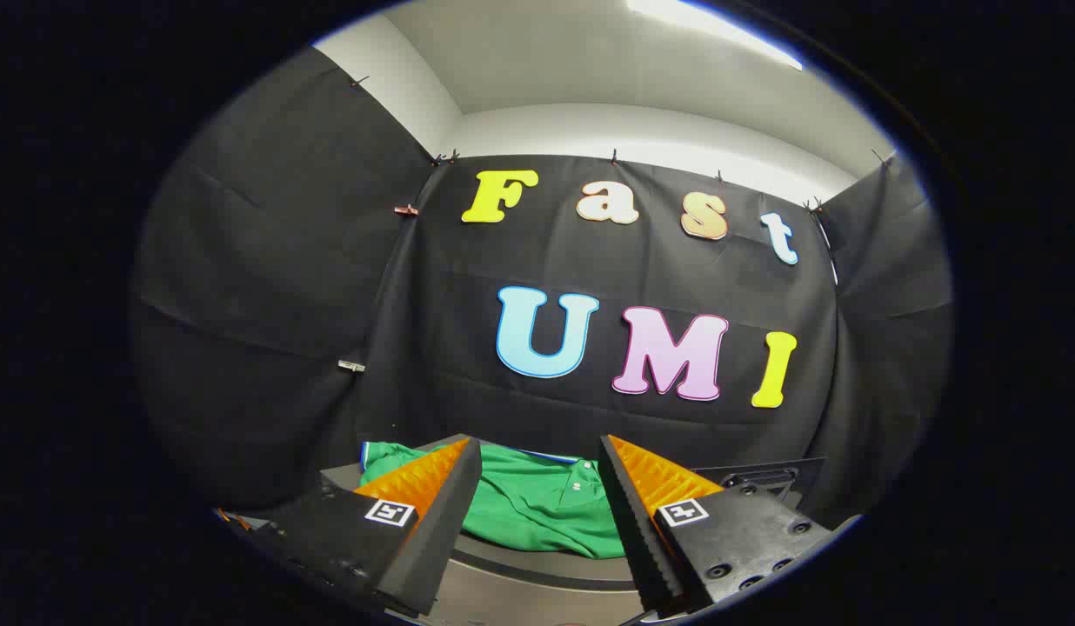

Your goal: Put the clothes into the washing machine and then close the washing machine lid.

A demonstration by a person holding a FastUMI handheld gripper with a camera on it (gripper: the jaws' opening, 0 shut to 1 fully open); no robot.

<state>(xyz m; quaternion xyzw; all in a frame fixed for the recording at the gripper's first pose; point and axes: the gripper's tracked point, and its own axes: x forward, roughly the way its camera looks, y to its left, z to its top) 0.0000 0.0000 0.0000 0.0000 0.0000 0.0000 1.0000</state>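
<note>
— Tabletop (537, 600) is carrying a green shirt (537, 509), which is lying in a heap just beyond the fingertips.

— And the tongs (540, 452)?

— They are standing open, gripping nothing. I'd worry they are sitting high; closing from here could pinch only a thin fold, letting the shirt slip out on the way to the washer.

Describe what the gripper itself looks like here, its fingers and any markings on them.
The gripper has two wedge-shaped fingers that taper to points, their facing sides ribbed with fine ridges. Each finger carries a small square tag printed with a black-and-white pattern. The finger on the other side widens into a blocky mount with several screw holes. No cables or sleeve are visible.
</note>
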